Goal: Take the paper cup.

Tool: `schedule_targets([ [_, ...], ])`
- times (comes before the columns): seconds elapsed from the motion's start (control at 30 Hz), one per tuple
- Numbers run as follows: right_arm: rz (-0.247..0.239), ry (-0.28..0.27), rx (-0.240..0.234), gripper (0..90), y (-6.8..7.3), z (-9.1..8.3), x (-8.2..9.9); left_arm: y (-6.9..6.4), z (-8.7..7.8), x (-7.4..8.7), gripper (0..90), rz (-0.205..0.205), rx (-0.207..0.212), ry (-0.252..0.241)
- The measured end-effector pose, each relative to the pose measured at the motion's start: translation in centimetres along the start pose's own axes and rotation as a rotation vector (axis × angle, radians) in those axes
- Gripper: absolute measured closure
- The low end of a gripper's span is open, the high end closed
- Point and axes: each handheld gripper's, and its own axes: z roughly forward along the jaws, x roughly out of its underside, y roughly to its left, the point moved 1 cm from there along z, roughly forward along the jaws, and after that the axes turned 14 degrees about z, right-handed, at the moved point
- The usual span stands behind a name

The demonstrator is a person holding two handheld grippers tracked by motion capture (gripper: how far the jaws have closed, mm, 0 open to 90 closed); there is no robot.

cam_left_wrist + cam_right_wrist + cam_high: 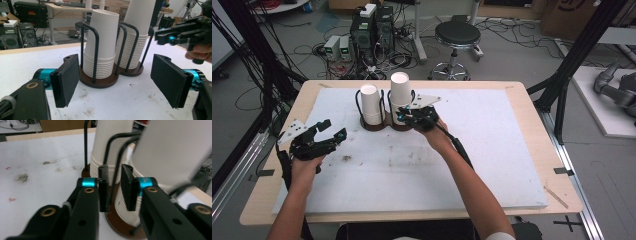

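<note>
Two stacks of white paper cups stand in a black wire holder point(374, 127) on a brown base at the back middle of the white mat. The left stack point(371, 102) is shorter than the right stack point(400, 92). My right gripper point(404, 117) is low against the front of the right stack. In the right gripper view its jaws point(115, 167) stand close together with a narrow gap, and a wire of the holder point(112, 192) shows in that gap untouched. My left gripper point(334, 128) hovers wide open to the left of the holder, facing both stacks point(103, 37), with nothing between its pads point(66, 80).
The white mat point(492, 150) covers a wooden table and carries some dark stains near its middle point(346, 158). A black stool point(457, 35), computers and cables stand on the floor beyond the far edge. Black frame posts point(572, 65) rise at the table's right.
</note>
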Motion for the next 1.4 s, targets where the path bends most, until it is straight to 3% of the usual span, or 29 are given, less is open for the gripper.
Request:
schedule_targets([
  [0.13,0.026,0.0,-0.013,89.7,1.0,2.0,0.1,0.0,0.0,0.1,23.4,-0.003,-0.001,0.001],
  [0.33,0.016,0.011,-0.003,90.0,2.1,4.2,0.4,0.1,-0.1,0.2,23.4,-0.008,-0.005,0.004],
  [0.57,0.042,0.024,-0.015,90.0,2.5,5.8,0.9,0.3,-0.1,0.4,23.4,-0.014,-0.014,0.009],
  [0.9,0.086,0.04,0.038,90.0,3.1,8.0,1.7,0.4,-0.2,0.5,23.4,-0.02,-0.022,0.008],
  [1.13,0.156,0.044,0.066,90.0,3.3,9.2,2.2,0.5,-0.2,0.7,23.4,-0.025,-0.023,0.012],
  [1.27,0.222,0.044,0.1,90.0,3.3,9.4,2.3,0.4,-0.2,0.7,23.4,-0.027,-0.024,0.013],
  [1.4,0.259,0.037,0.096,90.0,3.1,9.4,2.3,0.4,-0.2,0.8,23.4,-0.024,-0.021,0.017],
])
